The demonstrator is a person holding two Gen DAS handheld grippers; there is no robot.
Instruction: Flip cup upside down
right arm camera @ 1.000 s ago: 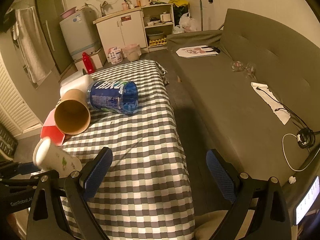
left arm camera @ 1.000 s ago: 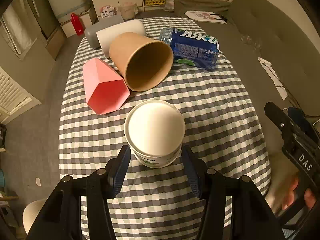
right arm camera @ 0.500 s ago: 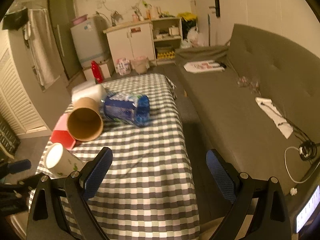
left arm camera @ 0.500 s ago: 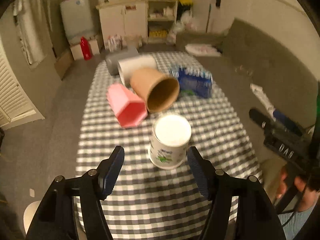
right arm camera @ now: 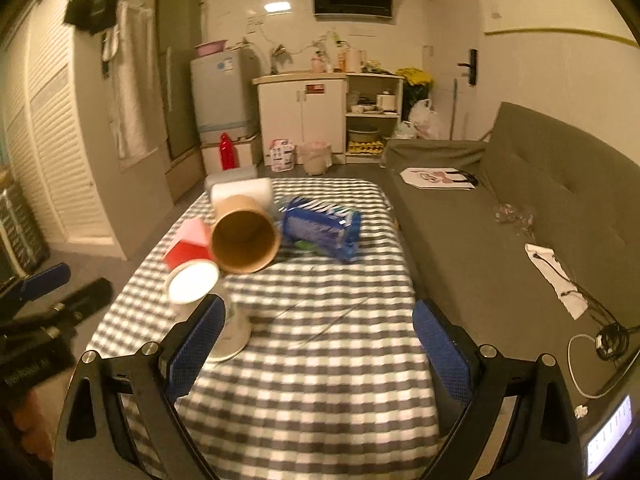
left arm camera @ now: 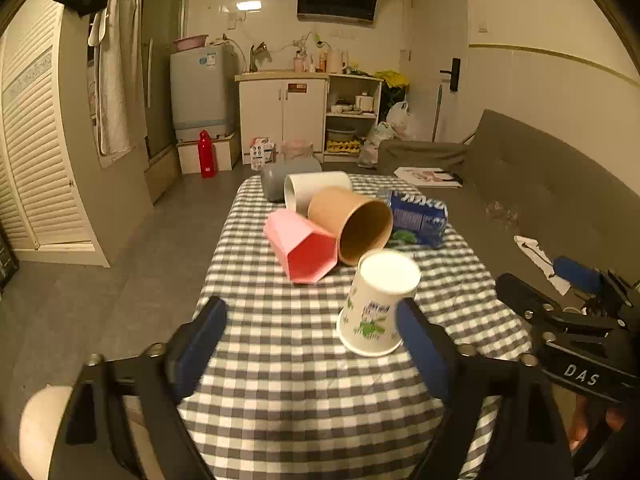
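A white paper cup [left arm camera: 378, 304] with green and blue print stands upside down on the checked tablecloth [left arm camera: 304, 384], its flat base facing up. It also shows in the right wrist view [right arm camera: 208, 304], partly behind my right gripper's left finger. My left gripper [left arm camera: 312, 344] is open and empty, drawn back from the cup, which stands just ahead of its right finger [left arm camera: 420, 348]. My right gripper [right arm camera: 316, 356] is open and empty above the table's near part.
A pink hexagonal cup [left arm camera: 302, 246], a brown paper cup [left arm camera: 354, 226], a white cup [left arm camera: 316, 190] and a grey cup [left arm camera: 280, 178] lie on their sides further back. A blue packet [left arm camera: 418, 218] lies at the right. A sofa [right arm camera: 520, 220] runs along the table's right.
My left gripper has let go of the white cup, opened wider and pulled back and level. The cup now stands free. My right gripper has shifted left and tilted up towards the room.
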